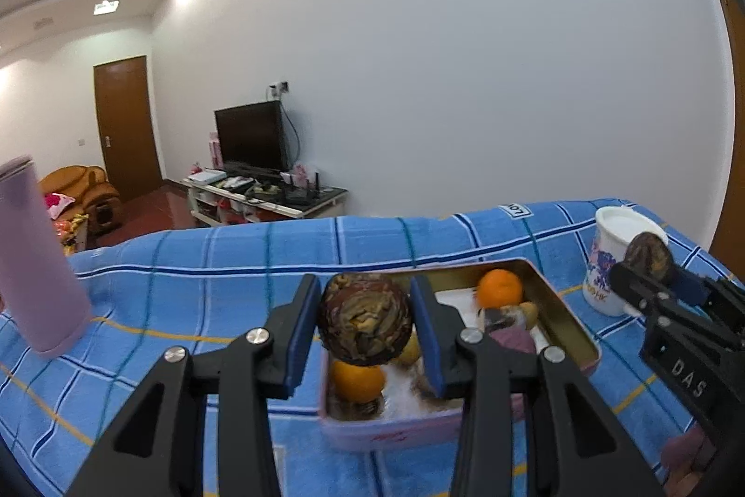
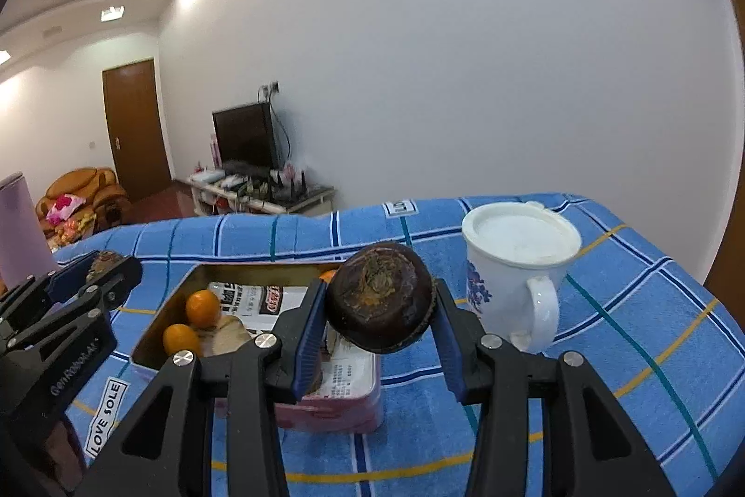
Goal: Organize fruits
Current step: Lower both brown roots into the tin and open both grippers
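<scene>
Dark brown, mottled and round, one dried fruit (image 1: 365,317) sits clamped between the blue pads of the left claw (image 1: 365,324), and a second dried fruit (image 2: 382,296) of the same kind is pinched in the right claw (image 2: 379,310). Both are held clear of the surface. What the coming move turns on is that the open tin (image 1: 565,308) lies just ahead of and below each claw: the left fruit hangs over the tin's near left corner, the right one over its near right edge. Neither fruit has a long axis to line up, so a short lowering should do, I judge. Each hand is about equally near.

Inside the tin lie a small orange (image 1: 499,287) at the far end and another orange (image 1: 358,380) near the front, on printed paper, with some blurred pieces I cannot name. These crowd the floor and could be knocked. A white lidded mug (image 2: 517,264) stands just right of the tin, close to the right claw's path. A lilac tumbler (image 1: 37,259) stands well apart on the left. Everything rests on a desk under a blue checked cloth (image 2: 652,310).
</scene>
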